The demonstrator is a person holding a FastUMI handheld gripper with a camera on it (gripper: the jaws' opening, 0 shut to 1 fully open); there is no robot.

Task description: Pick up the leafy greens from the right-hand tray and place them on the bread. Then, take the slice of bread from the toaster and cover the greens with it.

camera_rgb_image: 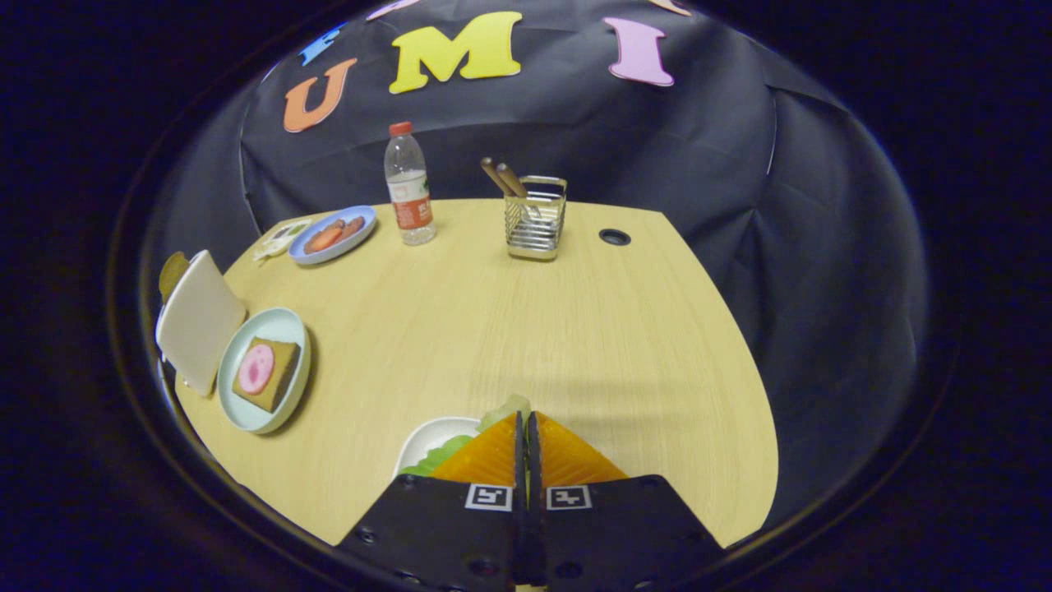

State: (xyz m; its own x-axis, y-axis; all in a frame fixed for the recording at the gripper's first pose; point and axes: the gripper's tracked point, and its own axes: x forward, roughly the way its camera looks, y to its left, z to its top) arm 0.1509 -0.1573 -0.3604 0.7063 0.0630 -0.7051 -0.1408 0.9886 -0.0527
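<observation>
The gripper (527, 421) has its orange fingers (485, 457) pressed nearly together, a thin leaf edge of the leafy greens (508, 408) poking out at their tips; whether both fingers actually pinch it cannot be told. The greens lie in a white tray (427, 437) just at 10 o'clock from the fingertips. Farther at 10 o'clock on the tabletop (509, 329), a pale plate (283, 329) carries the bread (278, 380) topped with a pink slice. Beside it stands the white toaster (197, 316). Well beyond, at 11 o'clock, sit a blue plate (355, 240) and a water bottle (408, 187); at 12 o'clock a wire holder (536, 220) with chopsticks.
</observation>
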